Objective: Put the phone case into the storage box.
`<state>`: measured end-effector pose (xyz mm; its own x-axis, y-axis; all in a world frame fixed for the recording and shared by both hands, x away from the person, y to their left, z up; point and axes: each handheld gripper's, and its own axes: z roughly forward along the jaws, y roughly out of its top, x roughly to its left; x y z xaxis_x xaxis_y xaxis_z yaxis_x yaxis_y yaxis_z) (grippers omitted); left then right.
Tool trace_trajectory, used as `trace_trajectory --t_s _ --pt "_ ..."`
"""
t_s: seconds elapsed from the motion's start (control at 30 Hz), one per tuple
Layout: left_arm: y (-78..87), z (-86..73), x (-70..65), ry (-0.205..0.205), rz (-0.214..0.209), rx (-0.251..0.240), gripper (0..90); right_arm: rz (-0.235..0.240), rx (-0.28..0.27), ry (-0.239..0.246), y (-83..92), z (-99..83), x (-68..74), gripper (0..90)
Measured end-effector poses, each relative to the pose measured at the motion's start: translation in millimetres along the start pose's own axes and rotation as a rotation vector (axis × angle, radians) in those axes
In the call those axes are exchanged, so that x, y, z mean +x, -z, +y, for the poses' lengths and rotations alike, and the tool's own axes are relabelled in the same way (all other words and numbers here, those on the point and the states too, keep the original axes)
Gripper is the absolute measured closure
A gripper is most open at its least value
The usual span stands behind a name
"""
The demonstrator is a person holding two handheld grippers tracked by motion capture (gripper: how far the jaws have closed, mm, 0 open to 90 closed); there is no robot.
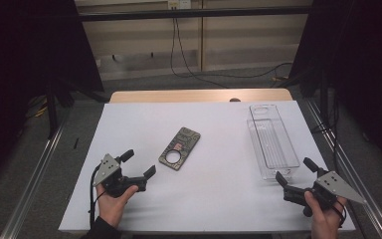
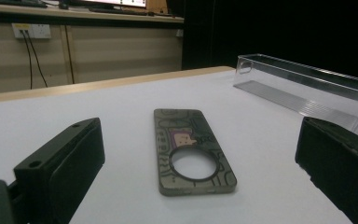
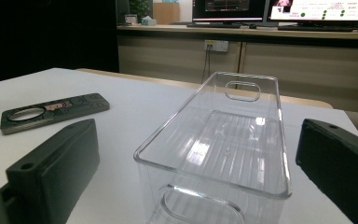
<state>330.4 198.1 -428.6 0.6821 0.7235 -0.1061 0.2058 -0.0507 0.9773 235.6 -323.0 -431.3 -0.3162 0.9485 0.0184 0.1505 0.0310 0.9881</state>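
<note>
Fingers (image 2: pixel 65 158) of left gripper (image 1: pixel 137 169) are spread, nothing held; phone case (image 2: pixel 189 151) lies flat between them ahead. Case edges should be straddled squarely before closing.

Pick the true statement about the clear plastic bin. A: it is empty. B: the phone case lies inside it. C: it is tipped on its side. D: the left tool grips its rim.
A: the clear plastic bin stands upright with nothing inside, while the phone case lies apart on the white table and the left tool is open near the case.
</note>
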Motion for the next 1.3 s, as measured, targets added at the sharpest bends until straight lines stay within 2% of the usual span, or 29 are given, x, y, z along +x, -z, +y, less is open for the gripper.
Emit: trace_trajectory --t_s 0.37,0.57,0.67,1.0,1.1,1.2,1.3 --pt "-15.6 11.9 -1.1 -0.033 0.004 -0.044 1.6 0.004 -0.003 -0.001 0.5 0.2 0.1 0.0" --pt "-26.8 16.2 -2.6 -0.06 -0.006 -0.045 1.7 0.006 -0.005 0.003 0.9 0.4 0.1 0.0" --pt "-31.4 19.6 -2.5 -0.047 -0.011 -0.052 1.7 0.006 -0.005 0.003 0.9 0.3 0.2 0.0" --pt "-54.5 31.8 -2.8 -0.081 -0.018 -0.054 1.9 0.007 -0.006 0.003 0.8 0.3 -0.1 0.0" --pt "-62.2 35.0 -3.6 -0.074 -0.028 -0.053 1.9 0.006 -0.007 0.003 1.0 0.3 0.0 0.0" --pt "-69.4 37.3 -4.8 -0.086 -0.03 -0.045 1.9 0.007 -0.008 0.005 1.0 0.5 -0.1 0.0" --pt "-76.6 38.2 -2.4 -0.076 -0.03 -0.044 2.0 0.007 -0.009 0.005 0.9 0.4 -0.4 0.0"
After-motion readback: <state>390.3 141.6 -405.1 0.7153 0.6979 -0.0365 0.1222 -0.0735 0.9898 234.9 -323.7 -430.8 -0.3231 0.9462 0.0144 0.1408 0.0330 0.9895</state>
